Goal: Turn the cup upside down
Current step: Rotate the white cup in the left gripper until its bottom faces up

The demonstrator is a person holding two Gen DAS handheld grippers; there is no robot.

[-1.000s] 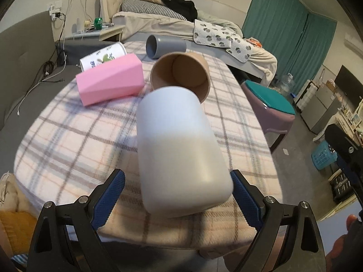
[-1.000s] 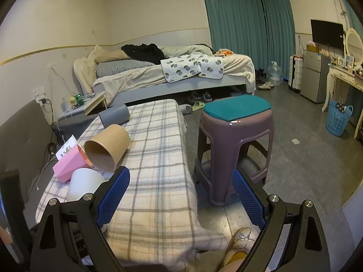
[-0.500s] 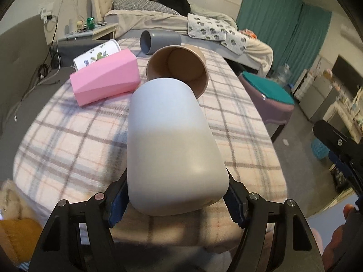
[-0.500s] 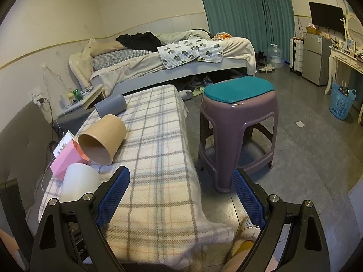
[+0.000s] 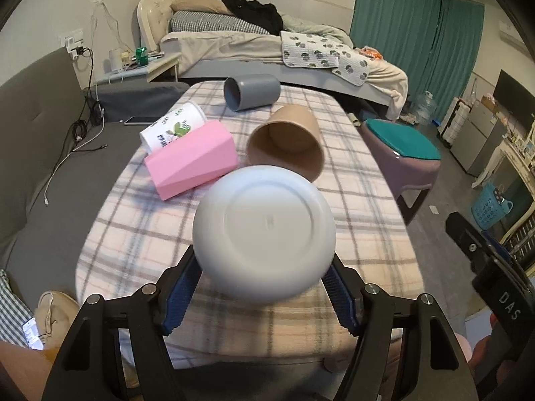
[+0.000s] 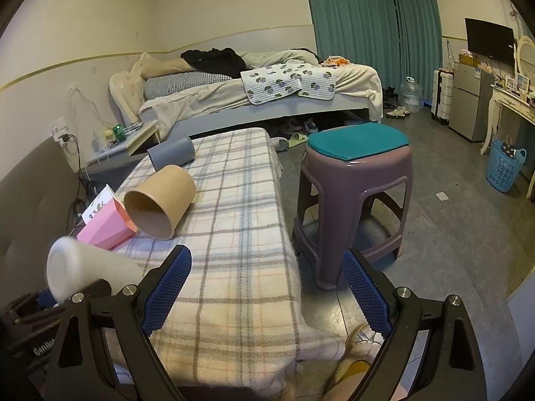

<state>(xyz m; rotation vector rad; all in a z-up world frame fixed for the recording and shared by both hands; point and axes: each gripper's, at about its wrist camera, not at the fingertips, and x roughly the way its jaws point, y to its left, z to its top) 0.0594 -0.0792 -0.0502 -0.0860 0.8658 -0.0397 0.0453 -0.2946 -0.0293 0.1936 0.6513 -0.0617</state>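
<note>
Left claw [image 5: 264, 289] is clamped on the smooth white plastic cup [image 5: 264, 235], blue pads [image 5: 180, 295] pressed on either side of its body, cup lifted off the plaid-blanket-covered surface [image 5: 351, 200] near its front edge. Cup's round flat base faces away from the claw toward the far end of the room, so the long axis runs along the claw's fingers, roughly level; mouth is hidden toward the claw. From the right wrist view the same cup [image 6: 83, 272] reads as lying sideways with the base tilted up and left, slightly blurred. Right claw [image 6: 265, 287] is spread wide with nothing between its fingers, held over the right front corner of the surface. On the surface: brown paper cup [image 5: 289, 142] on its side just behind the white cup, opening toward the viewer; pink faceted plastic box [image 5: 192, 162] to its left; white printed cup with green leaf pattern [image 5: 172, 127] lying behind the box, touching it; grey cylindrical cup [image 5: 250, 92] on its side at the far end. Purple plastic stool with teal cushion [image 6: 354, 197] stands on the grey floor right of the surface. Unmade bed [image 6: 260, 97] along the far wall, teal curtains [image 6: 367, 16] behind, grey sofa [image 5: 36, 127] on the left, blue basket [image 6: 503, 167] at far right.
</note>
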